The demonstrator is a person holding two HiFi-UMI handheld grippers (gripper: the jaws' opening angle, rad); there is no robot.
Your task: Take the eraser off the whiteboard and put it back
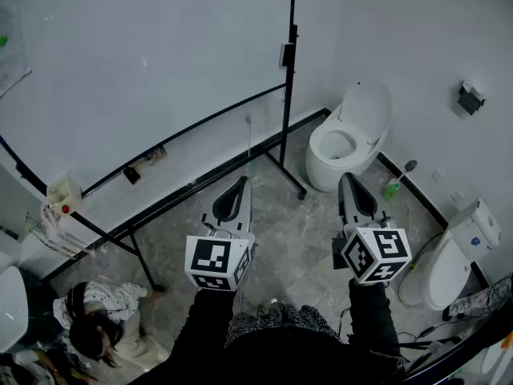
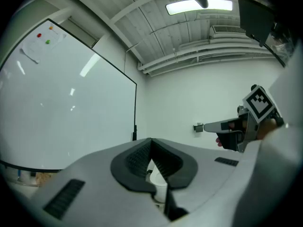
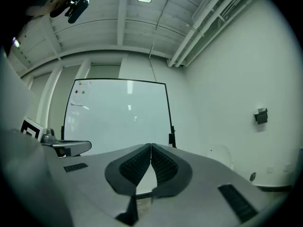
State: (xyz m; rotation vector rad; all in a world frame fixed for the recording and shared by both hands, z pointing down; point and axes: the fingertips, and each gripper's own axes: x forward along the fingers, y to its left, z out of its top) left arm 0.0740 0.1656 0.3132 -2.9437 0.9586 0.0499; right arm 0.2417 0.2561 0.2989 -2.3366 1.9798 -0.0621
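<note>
A big whiteboard (image 1: 144, 62) on a black wheeled stand fills the upper left of the head view. On its ledge sits a small dark block (image 1: 131, 175), which looks like the eraser, with small bits (image 1: 155, 156) beside it. My left gripper (image 1: 240, 184) is held level over the floor, short of the board, shut and empty. My right gripper (image 1: 346, 181) hangs beside it, also shut with nothing held. In the left gripper view the pads (image 2: 142, 157) meet at the tip, and the board (image 2: 71, 108) is at left. The right gripper view faces the board (image 3: 118, 112) with its jaws closed.
A white toilet (image 1: 349, 135) stands right of the stand's foot (image 1: 292, 184), and a second one (image 1: 453, 255) is at far right. A green bottle (image 1: 392, 188) sits by the wall. A person (image 1: 96, 319) crouches at lower left. A white box (image 1: 64, 192) hangs at the board's left end.
</note>
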